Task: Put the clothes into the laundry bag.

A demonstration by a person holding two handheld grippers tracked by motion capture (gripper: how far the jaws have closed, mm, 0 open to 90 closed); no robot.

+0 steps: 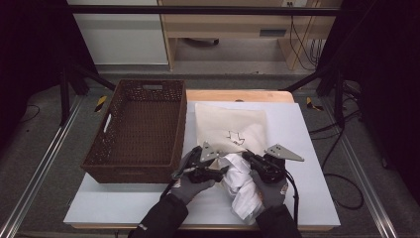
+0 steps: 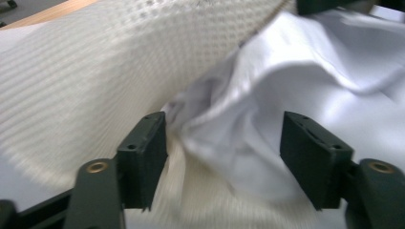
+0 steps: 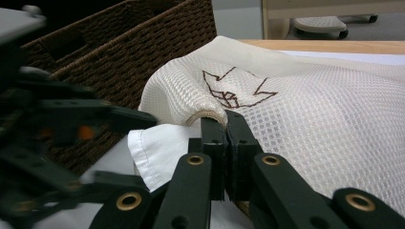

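Mesh bag [image 1: 225, 126] on white tabletop [image 1: 307, 144]

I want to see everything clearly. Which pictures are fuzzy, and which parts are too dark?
High view: sharp, but dim, with black edges around the brown woven basket. Left gripper view: the cream mesh laundry bag and white shiny cloth look smeared; the open jaws are clearer. Right gripper view: the bag's brown stitched emblem is crisp, while the other gripper at left is a dark blur.

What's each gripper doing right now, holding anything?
Left gripper: open, white cloth between its jaws, not pinched.
Right gripper: shut on the mesh bag at its rim.
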